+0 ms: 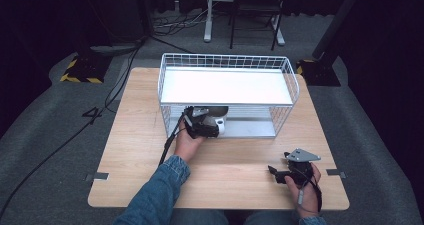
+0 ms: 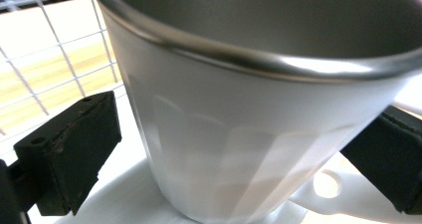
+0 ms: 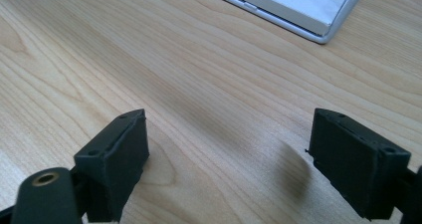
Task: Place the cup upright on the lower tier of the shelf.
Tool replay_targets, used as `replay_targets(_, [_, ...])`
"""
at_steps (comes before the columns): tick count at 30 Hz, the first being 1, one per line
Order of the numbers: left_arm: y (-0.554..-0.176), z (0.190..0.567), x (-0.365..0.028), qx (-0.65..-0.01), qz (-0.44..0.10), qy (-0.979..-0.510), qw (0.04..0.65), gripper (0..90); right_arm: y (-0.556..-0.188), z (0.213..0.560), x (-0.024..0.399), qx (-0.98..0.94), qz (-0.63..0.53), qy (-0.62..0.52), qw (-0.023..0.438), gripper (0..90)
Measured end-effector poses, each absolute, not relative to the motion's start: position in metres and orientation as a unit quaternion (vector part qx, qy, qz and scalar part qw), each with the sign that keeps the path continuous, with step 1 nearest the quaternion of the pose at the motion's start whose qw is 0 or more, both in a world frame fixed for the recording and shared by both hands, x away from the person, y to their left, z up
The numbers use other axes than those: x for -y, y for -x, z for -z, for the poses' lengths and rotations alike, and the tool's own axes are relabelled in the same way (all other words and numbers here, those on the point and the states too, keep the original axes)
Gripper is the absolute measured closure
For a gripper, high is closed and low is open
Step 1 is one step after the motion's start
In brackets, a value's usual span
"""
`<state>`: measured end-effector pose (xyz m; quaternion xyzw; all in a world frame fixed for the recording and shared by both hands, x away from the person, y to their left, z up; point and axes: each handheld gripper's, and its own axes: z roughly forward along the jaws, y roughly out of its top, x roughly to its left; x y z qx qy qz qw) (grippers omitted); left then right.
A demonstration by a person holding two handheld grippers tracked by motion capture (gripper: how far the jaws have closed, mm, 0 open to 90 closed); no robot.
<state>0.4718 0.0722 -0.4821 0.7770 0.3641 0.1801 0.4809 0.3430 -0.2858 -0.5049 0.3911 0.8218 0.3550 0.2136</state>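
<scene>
A white cup with a metal rim stands on the lower shelf of a white wire rack. My left gripper reaches into the rack's front opening, and the cup sits between its jaws. In the left gripper view, my left gripper is open wide with one black jaw on each side of the cup, and a narrow gap shows at the left jaw. My right gripper rests low over the wooden table at the front right. It is open with nothing between its jaws.
The rack's white top shelf covers the space above the cup. Wire mesh closes the rack's side beside the left jaw. A corner of the rack's base plate lies ahead of the right gripper. The wooden tabletop surrounds the rack.
</scene>
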Motion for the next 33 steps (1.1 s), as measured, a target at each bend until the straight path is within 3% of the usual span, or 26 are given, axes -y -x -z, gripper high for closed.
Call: replay_targets(33, [-0.446,0.48,-0.117,-0.378,-0.191,-0.763,0.488,0.0,-0.345,0.505,0.285,-0.827,-0.359,-0.383,0.202,15.7])
